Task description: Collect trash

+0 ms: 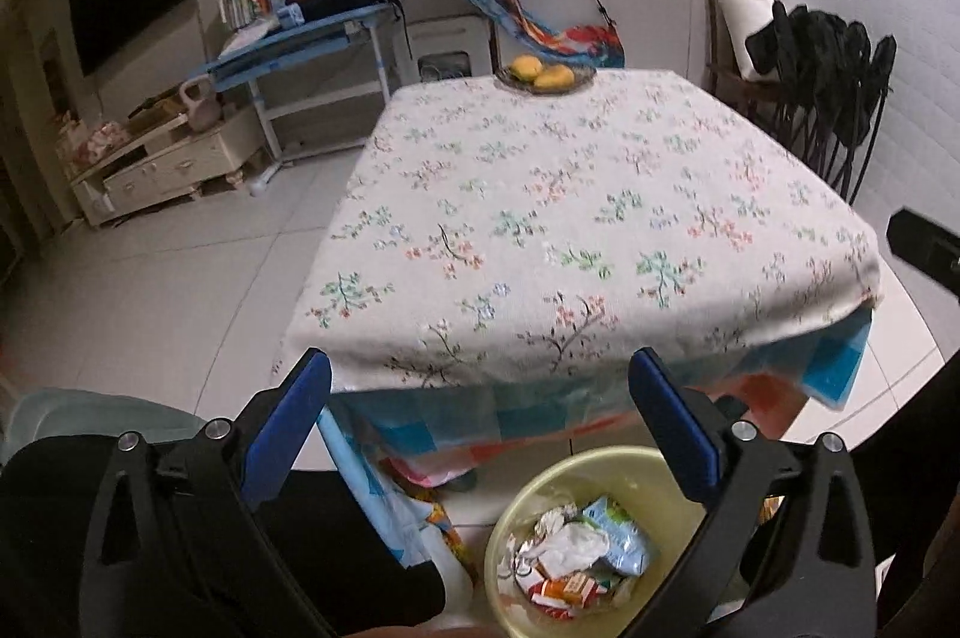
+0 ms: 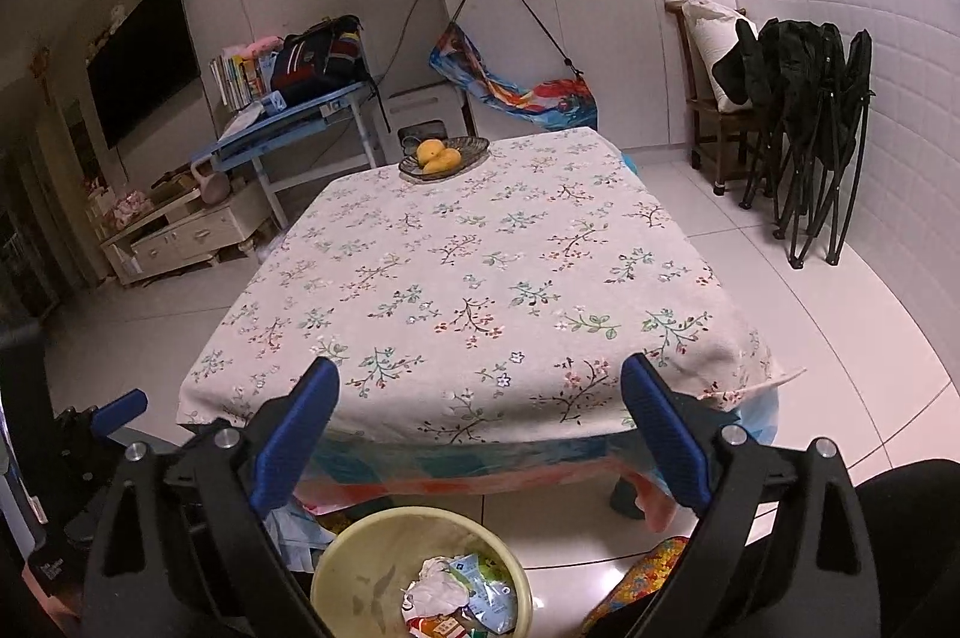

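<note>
Both tongs hang above the near edge of the counter (image 2: 480,278), each spread wide with nothing between its blue pads. The left tongs (image 1: 480,398) sit over the bin (image 1: 528,488), which stands on the floor just in front of the counter's near edge. The right tongs (image 2: 480,404) look down on the same bin (image 2: 372,548) from a little further back.

The trash (image 1: 576,560) lies inside the bin: crumpled foil, white paper, a pale blue-green packet and an orange-and-white carton, piled toward the bottom. In the right view the trash (image 2: 462,596) fills only the lower right part of the bin, and the yellow wall above it is bare.

A floral cloth covers the whole counter top and folds over its edges; a coloured cloth (image 1: 540,422) hangs below it on the near side. The only thing on the counter is a dish (image 2: 444,155) with yellow fruit (image 2: 438,156), at the far edge.

To the right of the counter is open white floor (image 2: 780,338), running to folded black chairs (image 2: 822,128) against the tiled wall. To the left, open floor reaches a blue desk (image 2: 288,122) and a low cream cabinet (image 2: 180,230). The left tongs also show at the left edge of the right view.
</note>
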`<state>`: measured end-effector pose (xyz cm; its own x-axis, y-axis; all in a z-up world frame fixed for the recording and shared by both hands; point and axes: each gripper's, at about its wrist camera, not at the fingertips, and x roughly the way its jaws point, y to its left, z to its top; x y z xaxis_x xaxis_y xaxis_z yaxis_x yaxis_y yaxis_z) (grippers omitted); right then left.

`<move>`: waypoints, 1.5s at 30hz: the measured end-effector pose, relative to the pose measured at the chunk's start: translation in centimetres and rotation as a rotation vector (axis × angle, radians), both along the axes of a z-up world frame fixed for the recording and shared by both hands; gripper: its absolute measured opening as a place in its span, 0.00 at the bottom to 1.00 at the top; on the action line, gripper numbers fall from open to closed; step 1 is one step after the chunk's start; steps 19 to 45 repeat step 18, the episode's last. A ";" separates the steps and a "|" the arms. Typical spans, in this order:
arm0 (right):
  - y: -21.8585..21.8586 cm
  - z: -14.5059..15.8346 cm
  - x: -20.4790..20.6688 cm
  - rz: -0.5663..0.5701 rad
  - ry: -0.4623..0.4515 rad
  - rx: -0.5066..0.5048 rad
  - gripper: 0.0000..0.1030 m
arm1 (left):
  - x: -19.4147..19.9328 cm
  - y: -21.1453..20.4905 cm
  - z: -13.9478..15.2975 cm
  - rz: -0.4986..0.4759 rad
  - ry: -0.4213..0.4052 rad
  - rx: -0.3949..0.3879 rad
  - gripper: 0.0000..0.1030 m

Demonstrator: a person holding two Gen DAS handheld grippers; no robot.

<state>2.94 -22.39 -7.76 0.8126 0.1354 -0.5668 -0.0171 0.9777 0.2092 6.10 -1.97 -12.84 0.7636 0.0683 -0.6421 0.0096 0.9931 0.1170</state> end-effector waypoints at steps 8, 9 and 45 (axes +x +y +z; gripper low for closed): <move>0.3 -0.1 0.1 -0.002 -0.001 0.002 0.89 | -1.1 -0.4 0.7 -0.050 -0.070 -0.022 0.93; 0.2 -0.1 0.0 -0.004 -0.001 0.003 0.89 | -1.0 -0.4 0.7 -0.046 -0.067 -0.022 0.93; 0.1 -0.3 0.0 -0.016 0.004 0.000 0.89 | -0.3 0.9 0.8 0.004 -0.039 -0.069 0.93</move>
